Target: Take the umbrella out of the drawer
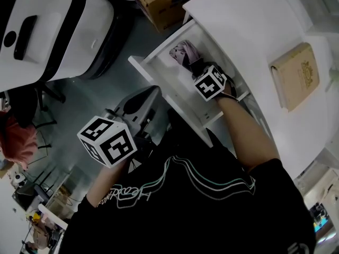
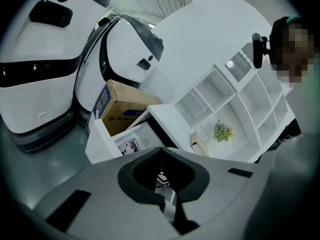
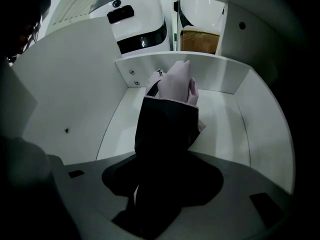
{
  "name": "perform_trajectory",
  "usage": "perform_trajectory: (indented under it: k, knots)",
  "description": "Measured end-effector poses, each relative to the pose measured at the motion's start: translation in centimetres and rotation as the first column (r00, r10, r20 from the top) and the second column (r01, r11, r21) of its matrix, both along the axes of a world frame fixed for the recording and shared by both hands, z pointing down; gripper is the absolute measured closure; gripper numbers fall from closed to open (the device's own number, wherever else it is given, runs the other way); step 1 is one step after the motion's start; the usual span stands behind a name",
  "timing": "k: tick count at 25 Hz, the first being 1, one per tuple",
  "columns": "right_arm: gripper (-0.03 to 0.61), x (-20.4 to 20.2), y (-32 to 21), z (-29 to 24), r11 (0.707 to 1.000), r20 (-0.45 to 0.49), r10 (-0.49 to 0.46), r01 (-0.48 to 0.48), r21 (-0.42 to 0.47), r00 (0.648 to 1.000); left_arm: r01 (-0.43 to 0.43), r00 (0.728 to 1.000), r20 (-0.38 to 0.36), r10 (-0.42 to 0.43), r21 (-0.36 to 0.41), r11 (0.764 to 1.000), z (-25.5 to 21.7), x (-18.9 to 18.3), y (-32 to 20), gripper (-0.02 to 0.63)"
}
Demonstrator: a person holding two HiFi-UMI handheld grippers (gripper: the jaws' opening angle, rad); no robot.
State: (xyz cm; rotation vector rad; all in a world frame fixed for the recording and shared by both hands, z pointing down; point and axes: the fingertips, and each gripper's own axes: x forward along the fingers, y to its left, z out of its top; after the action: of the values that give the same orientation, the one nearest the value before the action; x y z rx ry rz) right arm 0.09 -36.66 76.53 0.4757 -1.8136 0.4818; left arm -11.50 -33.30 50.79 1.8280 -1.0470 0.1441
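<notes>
A folded umbrella (image 1: 184, 52), pink fabric at one end and a black sleeve (image 3: 165, 129) round the rest, lies in the open white drawer (image 1: 144, 63). My right gripper (image 1: 195, 65) reaches down into the drawer, its marker cube above it. In the right gripper view the black part of the umbrella (image 3: 176, 84) runs between the jaws of the right gripper (image 3: 165, 159); the jaws stand wide and I see no pad pressing on it. My left gripper (image 1: 142, 97) hangs outside the drawer's front, shut and empty, its tips meeting (image 2: 160, 151).
A tan book (image 1: 295, 75) lies on the white desktop above the drawer. A cardboard box (image 1: 159, 1) and a large white machine (image 1: 47, 30) stand on the floor beyond. White shelves with a small plant (image 2: 222, 131) show in the left gripper view.
</notes>
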Motion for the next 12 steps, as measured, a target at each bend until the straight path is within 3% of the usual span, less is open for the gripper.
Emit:
perform_trajectory:
  k: [12]
  knots:
    - [0.37,-0.2,0.3,-2.0,0.997,0.028,0.071,-0.071,-0.01,0.997,0.023,1.0,0.005,-0.023,0.014,1.0,-1.2,-1.1,1.6,0.594]
